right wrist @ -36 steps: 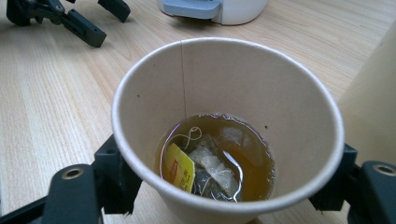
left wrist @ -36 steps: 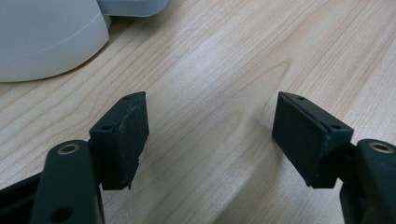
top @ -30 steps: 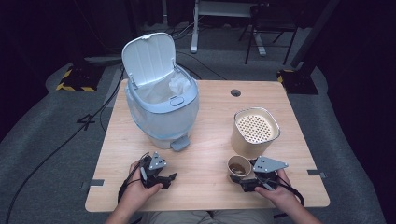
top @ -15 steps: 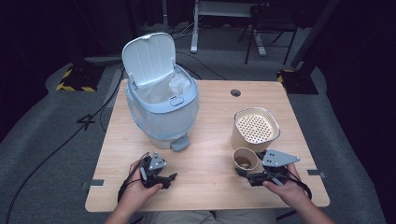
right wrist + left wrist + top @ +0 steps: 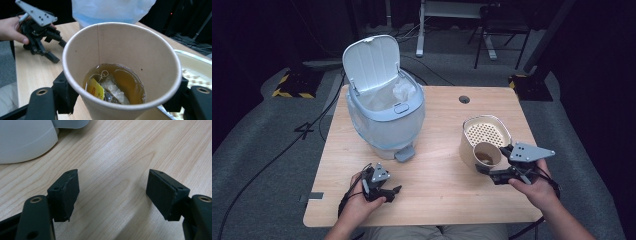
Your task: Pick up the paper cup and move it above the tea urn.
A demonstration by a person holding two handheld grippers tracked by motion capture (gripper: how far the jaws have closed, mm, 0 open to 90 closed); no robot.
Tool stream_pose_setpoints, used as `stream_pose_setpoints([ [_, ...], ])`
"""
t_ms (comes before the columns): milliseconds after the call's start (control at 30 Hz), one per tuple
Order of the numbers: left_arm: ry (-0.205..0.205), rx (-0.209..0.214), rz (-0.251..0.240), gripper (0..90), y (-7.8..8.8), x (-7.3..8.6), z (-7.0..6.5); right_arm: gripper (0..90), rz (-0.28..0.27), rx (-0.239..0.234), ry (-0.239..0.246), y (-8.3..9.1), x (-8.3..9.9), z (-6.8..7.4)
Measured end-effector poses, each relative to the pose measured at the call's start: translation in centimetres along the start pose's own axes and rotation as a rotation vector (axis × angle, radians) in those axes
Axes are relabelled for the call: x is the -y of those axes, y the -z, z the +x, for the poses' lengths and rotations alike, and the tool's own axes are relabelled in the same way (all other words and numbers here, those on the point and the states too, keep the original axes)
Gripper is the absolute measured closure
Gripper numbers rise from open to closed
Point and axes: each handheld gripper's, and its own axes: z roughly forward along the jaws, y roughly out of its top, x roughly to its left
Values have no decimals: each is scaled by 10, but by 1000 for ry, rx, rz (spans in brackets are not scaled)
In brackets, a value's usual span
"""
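Wooden table [image 5: 437, 130] bears the idle, wide-open left gripper [image 5: 384, 190], while the right gripper [image 5: 484, 170] clamps a tea-filled paper cup [image 5: 486, 154], seemingly lifted.

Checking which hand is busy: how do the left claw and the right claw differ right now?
The left claw stands open with nothing but bare wooden table between its jaws; the right claw is shut on a brown paper cup of tea with a teabag. In the high view the left claw rests low on the table, while the right claw holds its cup beside the beige perforated container. Both have black jaws.
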Motion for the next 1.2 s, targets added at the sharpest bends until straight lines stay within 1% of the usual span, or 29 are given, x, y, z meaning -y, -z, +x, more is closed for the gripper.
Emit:
stream_pose_setpoints([
  [33,0,0,0,274,0,0,0,292,0,0,0,0,0,0],
  [67,0,2,1,273,0,0,0,292,3,11,6,3,-5,-5],
  [100,0,2,1,273,0,0,0,292,3,11,6,3,-5,-5],
  [133,0,2,1,273,0,0,0,292,2,20,15,6,-9,-11],
  [200,0,2,1,273,0,0,0,292,-3,18,17,8,-13,-17],
  [233,0,2,1,273,0,0,0,292,-3,18,17,8,-13,-17],
  [267,1,1,0,273,0,0,0,292,2,16,19,10,-17,-24],
  [300,0,1,-1,273,0,0,0,292,2,16,19,10,-17,-24],
  [333,1,1,1,273,0,0,0,293,8,21,20,11,-21,-30],
  [367,1,1,1,273,0,0,0,293,8,21,20,11,-21,-30],
  [400,-1,0,0,273,0,0,0,293,14,28,26,11,-24,-36],
  [467,-1,0,0,273,0,0,0,294,16,30,27,11,-25,-38],
  [533,0,0,0,273,0,0,0,294,21,42,27,9,-28,-48],
  [600,-1,0,0,273,0,0,0,295,23,43,26,9,-28,-51],
  [667,-1,1,0,273,0,0,0,296,27,54,30,7,-30,-61],
  [733,-1,1,0,272,0,0,0,297,33,56,28,5,-30,-68],
  [767,-1,1,0,272,0,0,0,297,33,56,28,5,-30,-68],
  [800,-1,0,0,272,0,0,0,296,38,64,21,2,-30,-75],
  [833,-1,0,0,272,0,0,0,296,38,64,21,2,-30,-75],
  [867,-1,0,0,272,0,0,0,297,43,74,17,0,-30,-81],
  [900,-1,0,0,272,0,0,0,297,43,74,17,0,-30,-81],
  [933,-1,1,0,272,0,0,0,296,47,84,16,-1,-30,-88],
  [1000,-1,1,0,272,0,0,0,297,47,86,13,-2,-30,-90],
  [1067,-1,1,0,272,0,0,0,297,49,95,9,-3,-30,-100],
  [1100,-1,1,0,272,0,0,0,297,49,95,9,-3,-30,-100],
  [1133,-1,1,0,272,0,0,0,297,55,105,8,-4,-30,-106],
  [1167,-1,1,0,272,0,0,0,297,55,105,8,-4,-30,-106],
  [1200,-1,1,0,272,0,0,0,297,55,115,7,-5,-30,-111],
])
